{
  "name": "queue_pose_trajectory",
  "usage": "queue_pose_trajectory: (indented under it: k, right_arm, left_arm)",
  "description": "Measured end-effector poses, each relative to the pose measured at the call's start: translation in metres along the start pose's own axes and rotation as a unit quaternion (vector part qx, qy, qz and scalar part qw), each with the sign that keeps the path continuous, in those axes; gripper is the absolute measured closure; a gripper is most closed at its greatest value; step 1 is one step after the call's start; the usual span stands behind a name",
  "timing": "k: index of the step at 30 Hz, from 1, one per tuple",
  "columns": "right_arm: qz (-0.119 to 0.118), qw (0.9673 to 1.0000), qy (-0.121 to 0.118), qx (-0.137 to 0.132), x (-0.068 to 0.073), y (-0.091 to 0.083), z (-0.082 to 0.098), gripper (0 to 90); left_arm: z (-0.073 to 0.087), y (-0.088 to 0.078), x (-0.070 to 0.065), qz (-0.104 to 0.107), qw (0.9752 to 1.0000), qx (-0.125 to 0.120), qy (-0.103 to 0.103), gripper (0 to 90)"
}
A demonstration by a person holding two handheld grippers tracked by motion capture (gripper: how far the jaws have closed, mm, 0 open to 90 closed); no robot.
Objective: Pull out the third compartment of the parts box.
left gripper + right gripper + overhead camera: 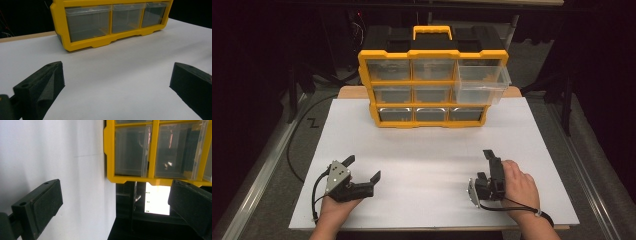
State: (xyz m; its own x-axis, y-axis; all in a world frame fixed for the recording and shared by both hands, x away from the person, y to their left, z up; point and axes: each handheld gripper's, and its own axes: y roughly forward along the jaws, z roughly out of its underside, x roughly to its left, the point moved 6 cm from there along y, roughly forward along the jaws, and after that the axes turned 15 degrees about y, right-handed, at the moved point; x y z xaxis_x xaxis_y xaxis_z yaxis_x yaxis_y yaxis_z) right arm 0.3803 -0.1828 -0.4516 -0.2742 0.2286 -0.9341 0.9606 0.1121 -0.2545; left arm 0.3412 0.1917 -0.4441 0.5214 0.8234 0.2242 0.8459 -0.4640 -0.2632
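Note:
A yellow and black organizer (432,52) with clear plastic drawers stands at the far middle of the white table (427,150). Its top right drawer (482,82) is pulled out and sticks forward. Near the front left, a hand holds my left gripper (362,168) open, with nothing between the jaws. In the left gripper view this gripper (117,72) faces the organizer's bottom row (100,42) across bare table. At the front right my right gripper (485,165) is rolled on its side. In its own view my right gripper (115,192) stands wide open and holds nothing, facing the organizer (110,150).
A wooden tabletop edge (349,92) shows behind the white board. A black cable (294,150) loops on the dark floor at the left, beside a metal rail (257,180). Dark stands and chair legs surround the table.

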Motion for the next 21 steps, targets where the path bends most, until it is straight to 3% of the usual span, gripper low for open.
queue_pose_trajectory:
  k: [7, 15, 19, 21]
  right_arm:
    - [0.012, 0.9998, 0.015, 0.003, -0.003, 0.003, -0.004, 0.8]
    - [-0.008, 0.9957, 0.092, 0.010, -0.007, 0.001, -0.003, 0.8]
    - [-0.039, 0.9873, 0.153, 0.015, -0.004, 0.004, 0.002, 0.8]
    - [-0.055, 0.9778, 0.200, 0.027, -0.001, 0.005, 0.006, 0.8]
  left_arm:
    - [0.004, 0.002, 0.001, 0.004, 0.9999, 0.011, -0.007, 0.5]
    - [0.004, 0.002, 0.001, 0.002, 0.9999, 0.009, -0.007, 0.5]
    - [0.004, 0.003, 0.003, -0.002, 0.9999, 0.009, -0.010, 0.5]
    - [0.004, 0.004, 0.004, -0.003, 0.9999, 0.008, -0.012, 0.5]
